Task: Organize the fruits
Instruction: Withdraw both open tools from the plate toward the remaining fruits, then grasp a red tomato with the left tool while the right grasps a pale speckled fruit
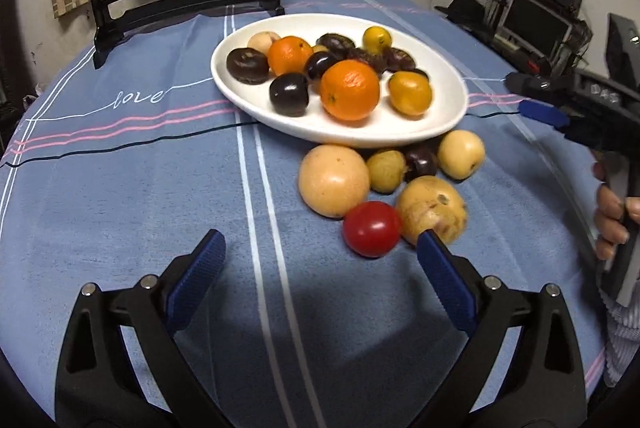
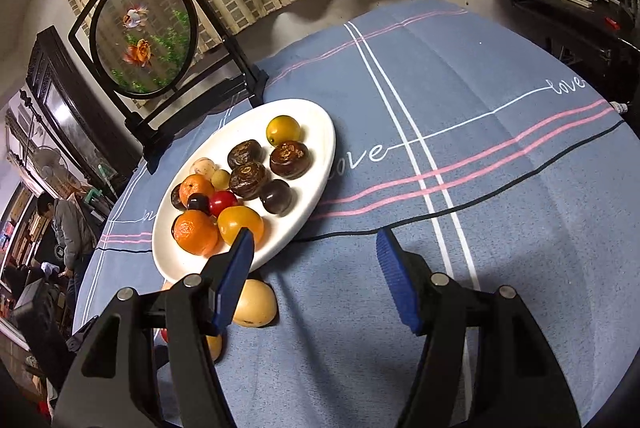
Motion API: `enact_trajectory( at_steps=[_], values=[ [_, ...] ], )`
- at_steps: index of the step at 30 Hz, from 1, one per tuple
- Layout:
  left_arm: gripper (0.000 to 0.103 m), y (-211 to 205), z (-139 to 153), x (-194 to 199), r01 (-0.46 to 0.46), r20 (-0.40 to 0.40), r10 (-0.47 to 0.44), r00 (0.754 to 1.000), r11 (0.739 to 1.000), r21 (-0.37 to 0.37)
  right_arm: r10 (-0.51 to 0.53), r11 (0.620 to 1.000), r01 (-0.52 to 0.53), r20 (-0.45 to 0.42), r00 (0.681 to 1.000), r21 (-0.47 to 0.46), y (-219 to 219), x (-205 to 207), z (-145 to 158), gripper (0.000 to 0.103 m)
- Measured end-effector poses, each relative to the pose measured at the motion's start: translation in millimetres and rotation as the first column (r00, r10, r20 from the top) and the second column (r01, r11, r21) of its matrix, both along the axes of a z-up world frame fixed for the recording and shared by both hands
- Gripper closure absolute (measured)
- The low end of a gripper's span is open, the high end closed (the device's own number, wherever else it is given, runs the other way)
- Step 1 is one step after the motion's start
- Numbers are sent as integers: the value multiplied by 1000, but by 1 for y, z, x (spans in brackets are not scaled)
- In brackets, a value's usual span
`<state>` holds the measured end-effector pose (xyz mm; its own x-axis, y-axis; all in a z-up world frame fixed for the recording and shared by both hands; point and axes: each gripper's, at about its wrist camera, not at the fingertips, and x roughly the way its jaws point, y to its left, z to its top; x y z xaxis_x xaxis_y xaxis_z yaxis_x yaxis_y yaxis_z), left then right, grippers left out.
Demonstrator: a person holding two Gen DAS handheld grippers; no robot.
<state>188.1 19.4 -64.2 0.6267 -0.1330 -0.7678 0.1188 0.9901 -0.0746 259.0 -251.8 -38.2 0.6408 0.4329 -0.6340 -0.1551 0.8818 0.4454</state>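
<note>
A white oval plate (image 1: 440, 123) holds several fruits: oranges (image 1: 349, 89), dark plums (image 1: 289, 94) and yellow fruits (image 1: 410, 93). Loose fruits lie on the cloth in front of it: a red tomato (image 1: 372, 229), a large pale round fruit (image 1: 333, 180), a spotted yellow fruit (image 1: 432, 207), a small dark plum (image 1: 420, 162). My left gripper (image 1: 320, 244) is open and empty, just short of the tomato. My right gripper (image 2: 314, 242) is open and empty beside the plate (image 2: 324, 155), above a yellow fruit (image 2: 256, 304). It also shows in the left wrist view (image 1: 536, 97).
A blue striped cloth (image 1: 140, 187) covers the round table. A black framed round screen with goldfish (image 2: 144, 35) stands behind the plate. A person (image 2: 68, 228) stands far left in the room. Shelves with monitors (image 1: 536, 23) are at the right.
</note>
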Motion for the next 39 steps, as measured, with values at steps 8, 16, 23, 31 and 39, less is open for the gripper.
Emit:
enact_trajectory(
  at_steps=[8, 16, 23, 31, 39],
  values=[
    [2, 27, 11, -18, -150, 67, 146, 987, 987, 63, 4, 1000, -4, -5, 1000, 6, 0, 1, 0, 39],
    [2, 35, 22, -35, -139, 134, 140, 981, 990, -18, 20, 1000, -20, 5, 1000, 6, 3, -1, 3, 39],
    [2, 18, 7, -16, -110, 45, 108, 993, 992, 64, 10, 1000, -10, -18, 1000, 0, 3, 1, -1, 39],
    [2, 23, 1, 0, -168, 59, 162, 985, 977, 130, 7, 1000, -8, -48, 999, -6, 5, 3, -4, 39],
    [21, 9, -1, 8, -66, 53, 58, 997, 986, 156, 7, 1000, -8, -52, 999, -6, 5, 3, -5, 39]
  ],
)
